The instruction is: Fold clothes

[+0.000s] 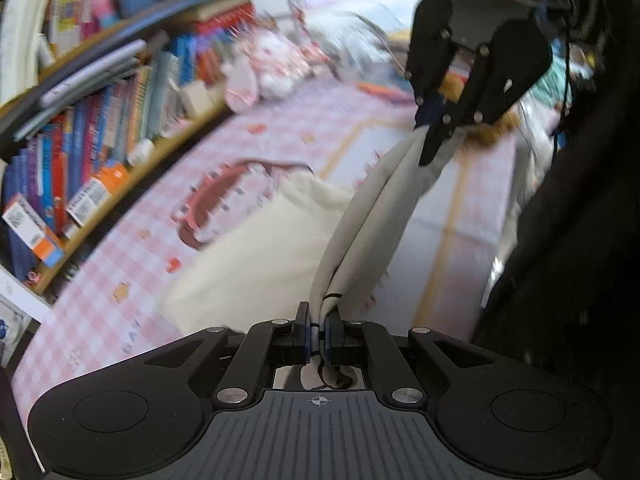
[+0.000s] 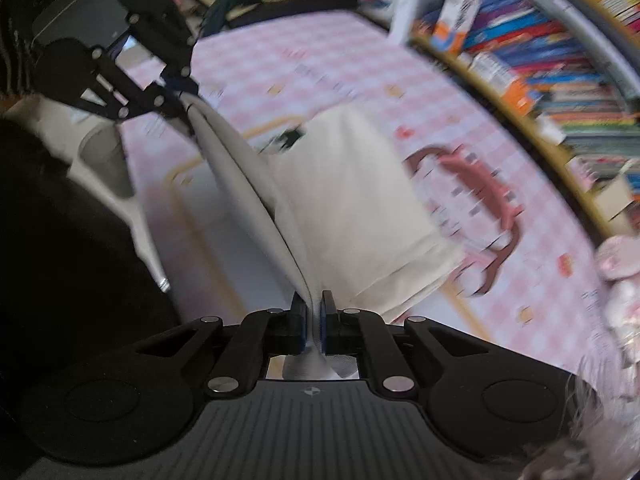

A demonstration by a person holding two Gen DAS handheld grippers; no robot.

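Observation:
A cream-white garment (image 1: 256, 256) (image 2: 352, 200) lies partly on the pink checked cloth, with its near edge lifted and stretched taut between both grippers. My left gripper (image 1: 318, 322) is shut on one corner of that edge, where a thin black cord shows. My right gripper (image 2: 314, 318) is shut on the other corner. In the left wrist view the right gripper (image 1: 434, 138) hangs at the upper right, clamped on the fabric. In the right wrist view the left gripper (image 2: 182, 96) sits at the upper left, also holding the fabric.
A pink checked cloth (image 1: 132, 276) (image 2: 320, 60) with a dark red ring print covers the surface. A bookshelf (image 1: 88, 128) (image 2: 560, 72) packed with books runs along its far side. Dark clothing of the person (image 1: 568, 220) (image 2: 60, 240) fills the near side. Pink patterned items (image 1: 276, 64) lie at the far end.

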